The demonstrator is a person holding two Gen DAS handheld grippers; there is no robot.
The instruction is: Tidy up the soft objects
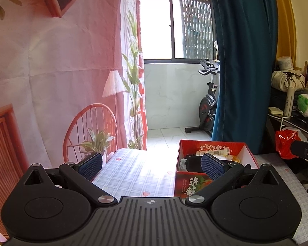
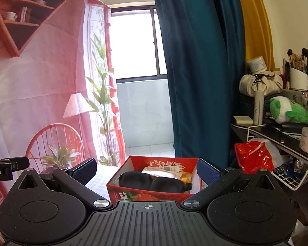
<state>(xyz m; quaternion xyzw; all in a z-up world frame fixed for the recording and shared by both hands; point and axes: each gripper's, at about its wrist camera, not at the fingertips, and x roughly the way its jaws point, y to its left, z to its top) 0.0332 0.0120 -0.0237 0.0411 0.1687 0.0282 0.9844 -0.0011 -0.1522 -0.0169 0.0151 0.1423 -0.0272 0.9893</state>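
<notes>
2 low window-facing views, shared red box (image 1: 215, 176).

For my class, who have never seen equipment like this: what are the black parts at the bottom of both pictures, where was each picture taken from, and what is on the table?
Each picture comes from a camera mounted on a hand-held gripper, looking along its two fingers. The left gripper and right gripper are both open and hold nothing. On the checked tablecloth stands a red box. Inside it lies a black sleep mask on some packets. A green plush toy sits on a cluttered shelf to the right.
</notes>
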